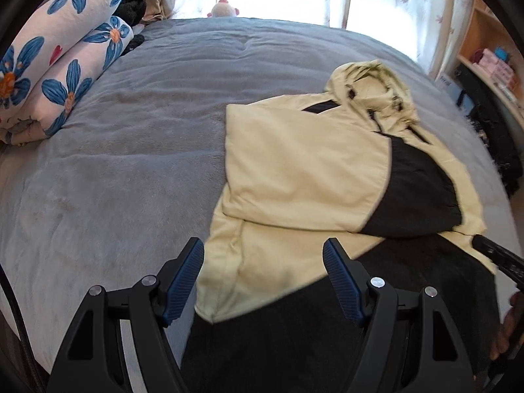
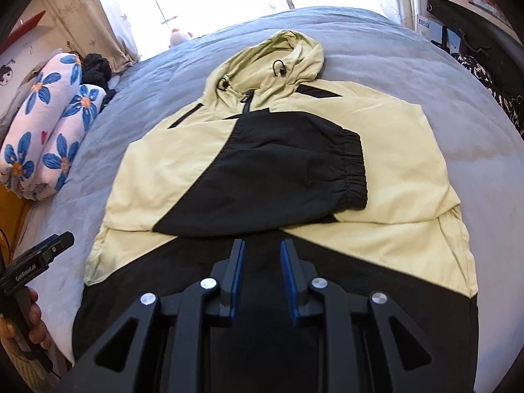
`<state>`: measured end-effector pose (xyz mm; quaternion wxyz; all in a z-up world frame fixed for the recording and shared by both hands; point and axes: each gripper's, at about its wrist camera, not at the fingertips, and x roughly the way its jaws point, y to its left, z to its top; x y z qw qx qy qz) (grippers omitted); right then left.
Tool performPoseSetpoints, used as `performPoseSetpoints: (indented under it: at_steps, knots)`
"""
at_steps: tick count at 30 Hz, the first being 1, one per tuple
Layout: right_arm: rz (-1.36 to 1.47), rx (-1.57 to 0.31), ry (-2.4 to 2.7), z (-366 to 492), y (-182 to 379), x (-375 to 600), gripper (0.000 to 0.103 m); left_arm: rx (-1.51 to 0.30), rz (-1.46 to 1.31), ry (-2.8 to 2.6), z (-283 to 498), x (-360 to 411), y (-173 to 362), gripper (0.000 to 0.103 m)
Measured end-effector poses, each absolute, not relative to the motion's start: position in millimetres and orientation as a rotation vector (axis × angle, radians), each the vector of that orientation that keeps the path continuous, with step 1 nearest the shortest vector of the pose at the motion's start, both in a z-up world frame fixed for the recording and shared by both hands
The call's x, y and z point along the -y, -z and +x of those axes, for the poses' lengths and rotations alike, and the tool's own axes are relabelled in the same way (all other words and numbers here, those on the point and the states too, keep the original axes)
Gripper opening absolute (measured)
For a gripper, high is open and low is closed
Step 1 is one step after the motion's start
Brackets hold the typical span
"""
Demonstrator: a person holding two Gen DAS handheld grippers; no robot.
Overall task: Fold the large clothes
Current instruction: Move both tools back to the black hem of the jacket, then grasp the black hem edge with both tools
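Observation:
A pale yellow and black hooded jacket (image 1: 304, 163) (image 2: 209, 150) lies front up on the grey bed blanket (image 1: 131, 163) (image 2: 442, 75). Its hood points to the window and both sleeves are folded across the chest, a black cuff (image 2: 353, 170) on top. My left gripper (image 1: 263, 245) hovers open and wide above the jacket's lower left hem, holding nothing. The right gripper (image 2: 262, 244) hangs over the black lower panel. A narrow gap shows between its blue pads, with no cloth in it. Each gripper shows at the other view's edge (image 1: 497, 258) (image 2: 42, 252).
A rolled floral quilt (image 1: 62, 65) (image 2: 49, 124) lies along the bed's left side, with dark knitted things behind it. A plush toy (image 1: 222, 8) sits at the far edge by the curtains. Shelves (image 1: 491, 62) and dark bags stand at the right. A hand (image 2: 32, 321) grips the left tool.

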<state>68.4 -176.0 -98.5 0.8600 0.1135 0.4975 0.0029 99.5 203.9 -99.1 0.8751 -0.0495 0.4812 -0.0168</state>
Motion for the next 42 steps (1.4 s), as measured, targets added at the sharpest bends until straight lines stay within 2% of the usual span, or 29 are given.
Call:
performPoseSetpoints:
  at_steps: [8, 10, 15, 25, 42]
  knots:
    - [0.212, -0.981, -0.042, 35.6, 62.2, 159.9, 0.022, -0.911, -0.04, 0.085, 47.8, -193.1, 63.8, 0.075]
    - [0.212, -0.965, -0.058, 25.5, 54.6, 157.6, 0.022, -0.869, -0.038, 0.109, 32.8, -189.7, 54.6, 0.081]
    - [0.19, -0.935, -0.08, 1.2, 41.5, 154.2, 0.022, -0.795, -0.009, 0.148, 3.7, -178.3, 40.2, 0.089]
    - [0.17, -0.9, -0.094, -50.1, 35.3, 159.8, 0.022, -0.848, -0.061, 0.161, -32.1, -168.8, 42.2, 0.089]
    - [0.186, -0.833, -0.035, -137.3, 27.5, 205.3, 0.023, -0.832, -0.081, 0.09, -98.6, -166.3, 33.1, 0.089]
